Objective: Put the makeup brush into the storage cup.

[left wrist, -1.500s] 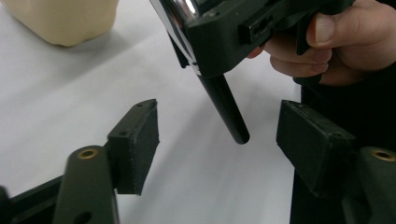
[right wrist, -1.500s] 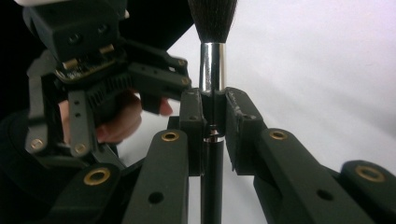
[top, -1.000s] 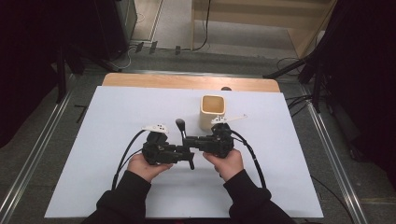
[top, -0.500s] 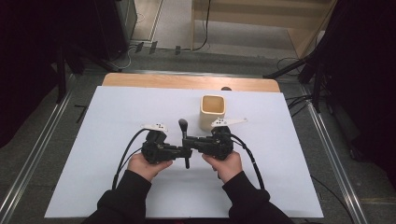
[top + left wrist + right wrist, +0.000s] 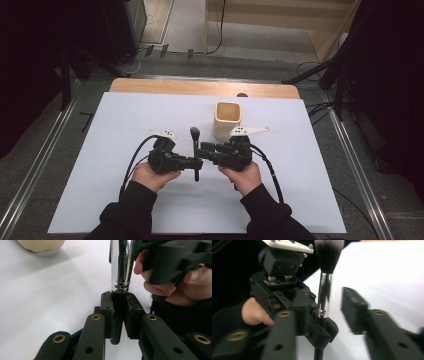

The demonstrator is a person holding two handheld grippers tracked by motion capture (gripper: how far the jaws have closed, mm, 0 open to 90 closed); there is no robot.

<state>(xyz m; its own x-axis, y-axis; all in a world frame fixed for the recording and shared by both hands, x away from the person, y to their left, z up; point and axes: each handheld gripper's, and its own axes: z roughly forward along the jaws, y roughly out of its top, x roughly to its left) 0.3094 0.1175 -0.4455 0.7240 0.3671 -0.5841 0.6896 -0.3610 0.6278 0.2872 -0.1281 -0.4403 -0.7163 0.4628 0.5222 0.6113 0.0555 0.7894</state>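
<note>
A makeup brush [image 5: 195,150] with dark bristles, a chrome ferrule [image 5: 122,265] and a black handle stands roughly upright above the white table cover [image 5: 125,130]. My left gripper [image 5: 194,163] [image 5: 119,298] is shut on the black handle just below the ferrule. My right gripper [image 5: 204,150] [image 5: 322,307] faces it from the other side. Its jaws have just been opening and stand apart on either side of the brush [image 5: 324,290] without pressing it. The left gripper [image 5: 322,327] shows gripping the handle in the right gripper view.
A cream square cup [image 5: 227,119] [image 5: 40,243] stands on the cover just behind the right gripper. The table's wooden back edge [image 5: 200,87] lies beyond it. Metal rails [image 5: 35,170] run along both sides of the table.
Both hands stay near the middle of the table. The brush has straightened slightly between the grippers. The right jaws have spread away from it, and the left jaws hold it.
</note>
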